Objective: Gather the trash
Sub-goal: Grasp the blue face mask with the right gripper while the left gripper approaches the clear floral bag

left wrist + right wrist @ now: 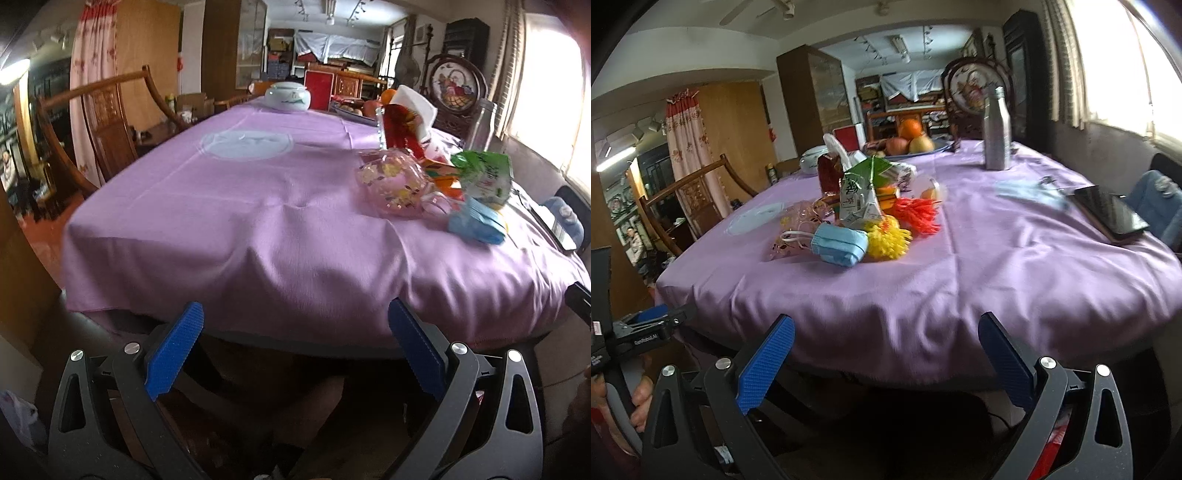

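In the left wrist view, the trash lay in a loose heap at the right of the frame, on the purple tablecloth (229, 221). Nearest the table edge was a folded blue face mask (476, 221), soft and very light by the look of it; it would probably crush flat under the pads, so a pinch across its folded body or on an ear loop seemed the safest hold. Behind it stood a green and white drink carton (487, 177), creased and likely empty, stiff enough to be taken by its upper corner. To their left sat a clear flowered wrapper (391, 181), thin and probably slippery, best gathered where it bunched. The left gripper (295, 343) hung low at the bottom of the frame, below the table's near edge, its blue pads (173, 350) wide apart, holding nothing and touching nothing.

In the right wrist view, the same heap sat left of centre. The mask (840, 245) lay in front, the carton (858, 201) rose behind it, and a yellow tassel (888, 242) and a red tassel (918, 216) spread to the right; both looked soft, springy and weightless, easy to take by a clump of strands. The right gripper (886, 350) was at the bottom of the frame, short of the table edge, its jaws spread fully, empty and clear of the cloth. The left tool showed at the lower left edge.
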### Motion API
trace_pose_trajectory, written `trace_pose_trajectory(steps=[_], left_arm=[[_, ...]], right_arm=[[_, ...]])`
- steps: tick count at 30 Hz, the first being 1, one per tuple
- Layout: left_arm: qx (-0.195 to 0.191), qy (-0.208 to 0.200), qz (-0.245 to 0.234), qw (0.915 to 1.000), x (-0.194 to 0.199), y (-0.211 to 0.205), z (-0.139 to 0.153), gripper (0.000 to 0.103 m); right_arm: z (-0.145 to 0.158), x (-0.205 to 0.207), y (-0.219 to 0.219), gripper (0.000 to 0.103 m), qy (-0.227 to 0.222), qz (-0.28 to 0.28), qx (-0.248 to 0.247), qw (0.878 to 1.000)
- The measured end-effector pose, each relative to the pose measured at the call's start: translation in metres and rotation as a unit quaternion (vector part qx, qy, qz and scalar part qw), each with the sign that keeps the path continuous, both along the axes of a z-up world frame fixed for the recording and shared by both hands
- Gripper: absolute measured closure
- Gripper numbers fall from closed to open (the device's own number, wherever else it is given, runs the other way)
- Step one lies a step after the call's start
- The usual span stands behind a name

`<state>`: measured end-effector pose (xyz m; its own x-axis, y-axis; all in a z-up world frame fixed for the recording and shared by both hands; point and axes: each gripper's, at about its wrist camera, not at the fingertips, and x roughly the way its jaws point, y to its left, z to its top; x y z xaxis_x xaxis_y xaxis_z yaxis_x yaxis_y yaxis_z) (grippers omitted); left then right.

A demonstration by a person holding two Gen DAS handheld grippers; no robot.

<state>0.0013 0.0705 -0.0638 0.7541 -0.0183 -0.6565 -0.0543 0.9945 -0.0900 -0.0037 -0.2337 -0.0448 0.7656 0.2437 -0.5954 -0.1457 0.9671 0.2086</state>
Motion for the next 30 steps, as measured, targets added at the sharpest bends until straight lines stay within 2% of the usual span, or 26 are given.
trace_pose_trajectory(steps=[4, 9, 12, 15, 16, 17, 24, 30], left_arm=[[-0.011, -0.005, 0.009, 0.9999, 0.020, 0.005, 0.002, 0.007], [0.021, -0.018, 0.009, 0.9996, 0.031, 0.004, 0.005, 0.007], [0.033, -0.026, 0.000, 0.9991, 0.035, 0.003, 0.007, 0.007], [0.034, -0.027, -0.009, 0.9990, 0.051, -0.003, 0.011, 0.007], [0.033, -0.027, -0.010, 0.9990, 0.054, -0.004, 0.011, 0.007], [0.031, -0.026, -0.013, 0.9991, 0.057, -0.005, 0.012, 0.007], [0.016, -0.014, -0.042, 0.9989, 0.076, -0.021, 0.020, 0.007], [0.015, 0.003, -0.090, 0.9959, 0.099, -0.055, 0.027, 0.007]], right_arm=[[-0.003, 0.036, 0.021, 0.012, 0.000, 0.037, -0.001, 0.999], [-0.012, 0.071, 0.039, 0.022, 0.011, 0.059, 0.005, 0.998], [-0.019, 0.089, 0.044, 0.032, 0.024, 0.062, 0.016, 0.998], [-0.023, 0.101, 0.045, 0.054, 0.033, 0.064, 0.028, 0.997], [-0.024, 0.103, 0.045, 0.076, 0.036, 0.069, 0.035, 0.996], [-0.023, 0.104, 0.044, 0.089, 0.036, 0.076, 0.048, 0.995], [-0.004, 0.075, 0.026, 0.092, -0.009, 0.090, 0.073, 0.993], [0.008, 0.050, -0.008, 0.092, -0.033, 0.049, 0.086, 0.995]])
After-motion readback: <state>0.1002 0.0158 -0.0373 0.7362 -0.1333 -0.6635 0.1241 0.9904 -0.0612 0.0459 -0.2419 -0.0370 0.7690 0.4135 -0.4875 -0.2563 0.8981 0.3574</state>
